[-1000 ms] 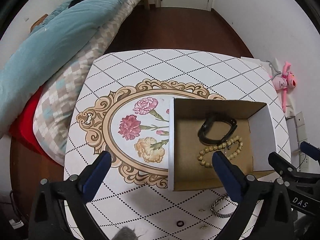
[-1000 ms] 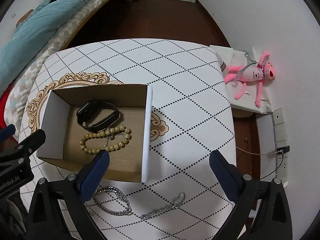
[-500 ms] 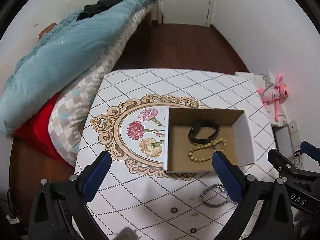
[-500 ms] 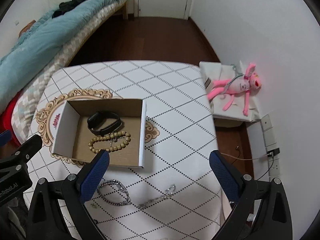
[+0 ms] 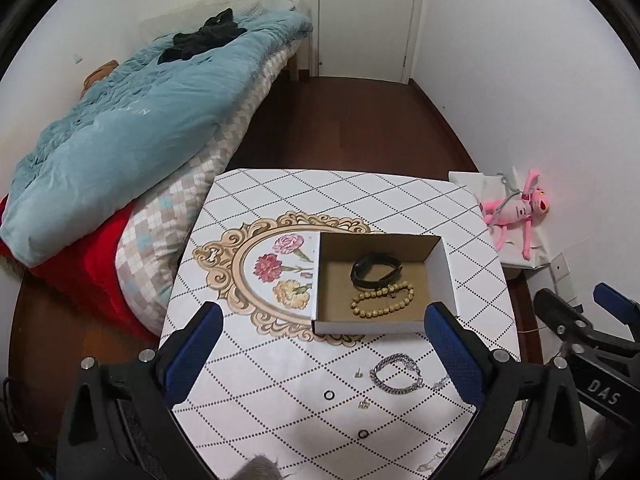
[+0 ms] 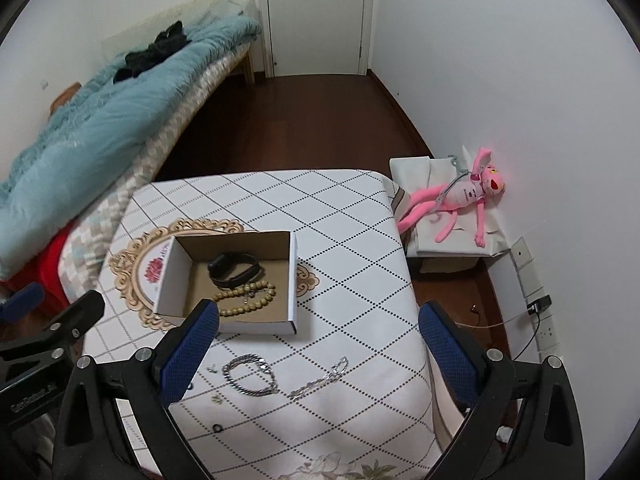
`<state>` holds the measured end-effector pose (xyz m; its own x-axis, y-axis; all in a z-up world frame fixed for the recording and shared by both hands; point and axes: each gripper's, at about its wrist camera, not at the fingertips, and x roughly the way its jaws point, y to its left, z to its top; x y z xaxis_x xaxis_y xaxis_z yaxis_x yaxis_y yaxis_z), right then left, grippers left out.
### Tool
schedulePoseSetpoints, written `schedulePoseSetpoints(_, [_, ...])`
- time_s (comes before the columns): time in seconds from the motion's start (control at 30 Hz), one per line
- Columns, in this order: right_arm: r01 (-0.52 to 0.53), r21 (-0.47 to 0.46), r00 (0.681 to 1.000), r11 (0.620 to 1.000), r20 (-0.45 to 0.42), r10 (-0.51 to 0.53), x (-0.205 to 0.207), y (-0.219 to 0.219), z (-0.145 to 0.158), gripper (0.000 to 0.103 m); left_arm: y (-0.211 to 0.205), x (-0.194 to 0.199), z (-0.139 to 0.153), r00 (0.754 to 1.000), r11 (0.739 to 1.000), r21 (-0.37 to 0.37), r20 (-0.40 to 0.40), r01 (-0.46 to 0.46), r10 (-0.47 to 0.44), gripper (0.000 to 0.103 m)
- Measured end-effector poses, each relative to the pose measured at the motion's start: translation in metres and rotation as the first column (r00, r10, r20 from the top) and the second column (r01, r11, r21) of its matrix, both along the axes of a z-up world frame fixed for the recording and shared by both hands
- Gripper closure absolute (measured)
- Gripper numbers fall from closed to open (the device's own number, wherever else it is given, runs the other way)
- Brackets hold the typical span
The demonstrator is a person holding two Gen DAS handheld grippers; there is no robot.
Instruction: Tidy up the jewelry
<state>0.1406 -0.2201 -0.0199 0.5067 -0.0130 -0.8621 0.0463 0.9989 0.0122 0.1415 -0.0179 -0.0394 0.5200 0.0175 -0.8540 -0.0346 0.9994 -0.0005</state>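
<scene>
An open cardboard box stands on the patterned table and holds a black band and a beige bead bracelet. In front of the box lie a silver chain bracelet, a thinner silver chain, small black rings and tiny earrings. My left gripper and my right gripper are both open and empty, held high above the table's near edge.
A bed with a teal quilt and a red cover lies along the table's left side. A pink plush toy lies on a white box at the right wall. Wall sockets and a cable are at the right. A closed door is at the back.
Both grippers have pulled back and up from the table. The box and the jewelry look smaller and more of the room shows. Nothing on the table has moved.
</scene>
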Motion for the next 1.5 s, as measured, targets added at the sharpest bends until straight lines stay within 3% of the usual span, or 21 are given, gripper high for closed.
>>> schedulePoseSetpoints(0.13, [0.008,0.032,0.999,0.999,-0.035,-0.007,-0.010,-0.003,-0.010,0.002,0.004,-0.007,-0.015,0.999,0.999,0.034,-0.033,-0.018,0.019,0.000])
schedulePoseSetpoints(0.23, [0.012,0.065,0.996,0.998,-0.093,-0.006,-0.016,-0.006,-0.038,0.003,0.007,-0.015,-0.039,0.997,0.997,0.069,-0.068,-0.019,0.024,0.000])
schedulePoseSetpoints(0.37, [0.029,0.120,0.980,0.992,-0.198,-0.005,-0.021,-0.011,-0.088,0.023,0.013,-0.024,-0.083,0.988,0.994,0.106,-0.148,-0.023,0.039,0.000])
schedulePoseSetpoints(0.53, [0.068,0.160,0.963,0.985,-0.269,-0.023,-0.029,-0.020,-0.134,0.027,0.020,-0.035,-0.130,0.974,0.994,0.106,-0.225,-0.015,0.039,0.001])
schedulePoseSetpoints(0.77, [0.079,0.168,0.951,0.983,-0.308,-0.024,-0.034,-0.021,-0.168,0.039,0.011,-0.038,-0.174,0.960,0.996,0.082,-0.280,0.046,-0.021,0.025])
schedulePoseSetpoints(0.93, [0.099,0.168,0.946,0.981,-0.321,-0.041,-0.037,-0.023,-0.179,0.039,0.000,-0.036,-0.181,0.959,0.994,0.065,-0.276,0.090,-0.069,0.032])
schedulePoseSetpoints(1.0, [0.108,0.165,0.944,0.980,-0.325,-0.049,-0.036,-0.025,-0.182,0.039,-0.006,-0.035,-0.183,0.955,0.992,0.057,-0.282,0.110,-0.090,0.051])
schedulePoseSetpoints(1.07, [0.114,0.164,0.944,0.980,-0.326,-0.055,-0.035,-0.026,-0.184,0.039,-0.010,-0.033,-0.187,0.949,0.991,0.049,-0.296,0.125,-0.105,0.061])
schedulePoseSetpoints(1.13, [0.117,0.160,0.943,0.980,-0.327,-0.060,-0.035,-0.027,-0.185,0.039,-0.012,-0.033,-0.187,0.952,0.990,0.049,-0.284,0.133,-0.114,0.064])
schedulePoseSetpoints(1.3, [0.129,0.157,0.941,0.979,-0.330,-0.072,-0.036,-0.031,-0.185,0.039,-0.019,-0.032,-0.186,0.951,0.987,0.021,-0.274,0.157,-0.145,0.088])
schedulePoseSetpoints(1.37, [0.133,0.157,0.941,0.979,-0.331,-0.075,-0.036,-0.032,-0.184,0.040,-0.021,-0.034,-0.186,0.951,0.986,0.019,-0.268,0.165,-0.154,0.093])
schedulePoseSetpoints(1.5, [0.127,0.166,0.944,0.978,-0.324,-0.067,-0.038,-0.031,-0.179,0.041,-0.021,-0.035,-0.185,0.952,0.986,0.009,-0.263,0.168,-0.160,0.093])
